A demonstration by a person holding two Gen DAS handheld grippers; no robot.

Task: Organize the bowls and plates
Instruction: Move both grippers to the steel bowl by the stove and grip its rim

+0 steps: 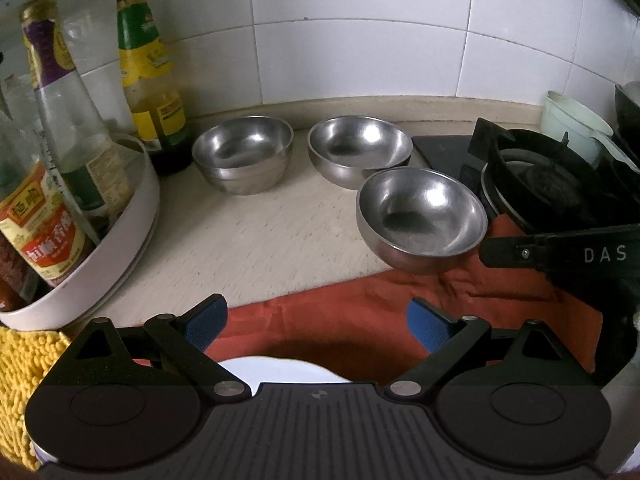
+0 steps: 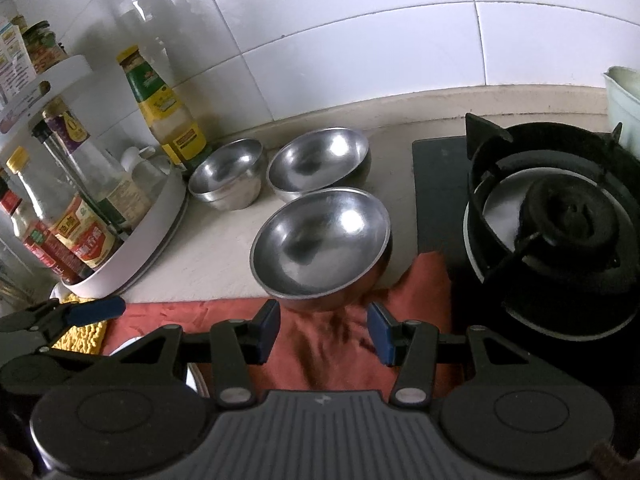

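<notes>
Right gripper (image 2: 326, 332) jaws: standing partly open with only red cloth (image 2: 320, 376) showing between the blue pads, gripping nothing. Left gripper (image 1: 316, 320) jaws: standing wide apart, likewise empty, hanging over the cloth with the rim of a white plate (image 1: 280, 366) showing just beneath its body. Item nearest the right jaws: one steel bowl (image 2: 320, 248), sitting just ahead of the fingertips where the cloth is meeting the pale counter (image 1: 260, 240); in the left wrist view one right finger is lying close against the bowl's side, and whether it is touching cannot be told. Bowl orientation: mouth facing up and perhaps tipping slightly toward the cameras; being round, it is offering no long axis, so any approach angle is serving equally. Further out: two more steel bowls, one (image 2: 226, 172) to the left and one (image 2: 318, 164) to the right, sitting side by side near the tiled wall; the left one is showing a seam that may mean two nested. Judgement: the near bowl is probably being lined up to join those at the back, which would explain the narrowed right jaws aiming at its near wall. Periphery: a white tray (image 1: 132, 216) is holding sauce bottles at the left, a yellow mat (image 1: 24, 364) is lying by the cloth, and a black stove burner (image 2: 560, 216) is occupying the right.
</notes>
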